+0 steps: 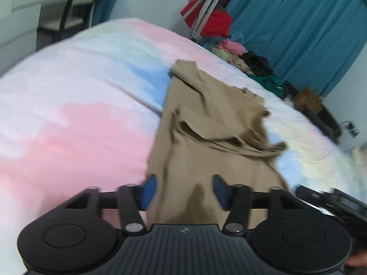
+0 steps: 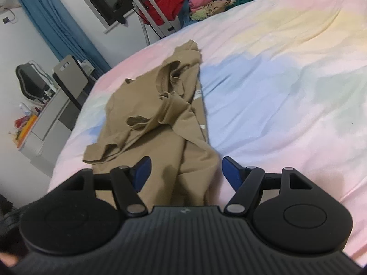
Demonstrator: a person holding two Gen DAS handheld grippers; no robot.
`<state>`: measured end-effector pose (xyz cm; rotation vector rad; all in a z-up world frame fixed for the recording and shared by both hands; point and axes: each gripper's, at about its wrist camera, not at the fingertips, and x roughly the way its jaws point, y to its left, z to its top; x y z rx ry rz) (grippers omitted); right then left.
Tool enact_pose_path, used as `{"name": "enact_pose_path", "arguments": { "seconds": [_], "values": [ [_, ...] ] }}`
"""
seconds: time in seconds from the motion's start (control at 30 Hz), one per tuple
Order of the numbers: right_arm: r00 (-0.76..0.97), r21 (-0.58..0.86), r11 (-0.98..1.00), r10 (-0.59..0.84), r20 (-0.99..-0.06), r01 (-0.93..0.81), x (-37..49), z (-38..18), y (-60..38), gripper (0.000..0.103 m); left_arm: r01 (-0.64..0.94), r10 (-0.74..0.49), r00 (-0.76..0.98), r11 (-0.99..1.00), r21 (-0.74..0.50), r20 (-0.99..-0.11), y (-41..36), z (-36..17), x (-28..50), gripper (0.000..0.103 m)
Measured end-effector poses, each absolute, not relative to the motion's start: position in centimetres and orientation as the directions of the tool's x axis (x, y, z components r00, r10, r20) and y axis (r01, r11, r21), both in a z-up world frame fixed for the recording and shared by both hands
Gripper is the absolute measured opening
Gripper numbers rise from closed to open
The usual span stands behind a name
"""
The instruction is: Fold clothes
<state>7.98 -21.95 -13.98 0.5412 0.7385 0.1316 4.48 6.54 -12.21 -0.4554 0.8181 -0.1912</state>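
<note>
A tan T-shirt (image 1: 206,123) lies crumpled on the pastel tie-dye bedspread (image 1: 68,105), with folds and a sleeve bunched at its middle. My left gripper (image 1: 184,189) is open, its blue pads on either side of the shirt's near edge, and the cloth runs between them. In the right wrist view the same shirt (image 2: 158,114) lies on the bedspread (image 2: 286,80). My right gripper (image 2: 185,171) is open too, with the shirt's near end lying between its blue pads. Neither gripper pinches the cloth.
A pile of other clothes (image 1: 250,64) in pink, black, green and yellow sits at the bed's far edge, also in the right wrist view (image 2: 220,2). A clothes stand with a red garment (image 1: 208,23) and blue curtains (image 1: 298,23) lie beyond. A desk and chair (image 2: 45,96) stand beside the bed.
</note>
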Motion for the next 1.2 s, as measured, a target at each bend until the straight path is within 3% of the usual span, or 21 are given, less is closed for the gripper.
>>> {"name": "enact_pose_path", "arguments": {
  "seconds": [0.07,0.13,0.23,0.37,0.5,0.67,0.7,0.83,0.87,0.93,1.03,1.13,1.17,1.2],
  "values": [
    [0.743,0.53,0.845,0.309,-0.594,0.072,7.7,-13.6,-22.1,0.071,-0.008,-0.423,0.655,0.825,-0.565,-0.626,6.8,-12.1,2.7,0.075],
    [0.747,0.548,0.833,0.317,-0.585,0.076,7.4,-13.4,-22.3,0.071,-0.026,-0.499,0.617,0.759,-0.65,-0.608,6.6,-13.3,1.8,0.078],
    [0.749,0.582,0.808,0.329,-0.575,0.092,7.2,-13.4,-22.6,0.072,-0.073,-0.594,0.553,0.664,-0.744,-0.584,6.2,-15.5,1.3,0.078],
    [0.743,0.621,0.777,0.354,-0.567,0.104,7.3,-13.6,-22.7,0.072,-0.151,-0.597,0.527,0.634,-0.758,-0.605,5.7,-18.0,3.1,0.075],
    [0.742,0.628,0.77,0.356,-0.568,0.111,7.3,-13.7,-22.7,0.072,-0.181,-0.6,0.59,0.553,-0.813,-0.54,6.6,-18.8,4.2,0.073],
    [0.757,0.672,0.73,0.365,-0.542,0.129,6.7,-13.1,-23.5,0.072,-0.095,-0.589,0.689,0.504,-0.858,-0.422,7.3,-17.6,3.7,0.054],
    [0.766,0.691,0.71,0.367,-0.528,0.136,6.5,-12.8,-23.9,0.072,-0.068,-0.595,0.702,0.492,-0.868,-0.392,7.4,-17.3,3.3,0.054],
    [0.81,0.803,0.581,0.405,-0.424,0.13,4.9,-11.2,-25.8,0.071,-0.139,-0.591,0.685,0.468,-0.873,-0.426,7.7,-18.3,3.3,0.055],
    [0.811,0.824,0.552,0.42,-0.407,0.128,4.5,-11.1,-26.0,0.071,-0.16,-0.59,0.678,0.462,-0.872,-0.438,7.8,-18.7,3.3,0.051],
    [0.795,0.85,0.51,0.458,-0.399,0.133,4.0,-11.5,-25.9,0.071,-0.203,-0.588,0.665,0.451,-0.869,-0.46,8.0,-19.3,3.3,0.042],
    [0.737,0.878,0.454,0.539,-0.407,0.153,4.0,-13.1,-24.4,0.071,-0.266,-0.586,0.643,0.432,-0.862,-0.492,8.3,-20.2,3.4,0.042],
    [0.675,0.899,0.408,0.62,-0.4,0.158,4.2,-14.5,-22.0,0.071,-0.259,-0.582,0.656,0.423,-0.868,-0.48,8.3,-20.1,3.4,0.028],
    [0.649,0.902,0.401,0.647,-0.4,0.156,4.2,-15.0,-21.0,0.071,-0.239,-0.58,0.669,0.423,-0.874,-0.464,8.2,-19.7,3.4,0.017],
    [0.625,0.907,0.391,0.673,-0.397,0.155,4.3,-15.5,-20.1,0.071,-0.22,-0.578,0.682,0.422,-0.879,-0.448,8.1,-19.4,3.4,0.012]
  ]
}}
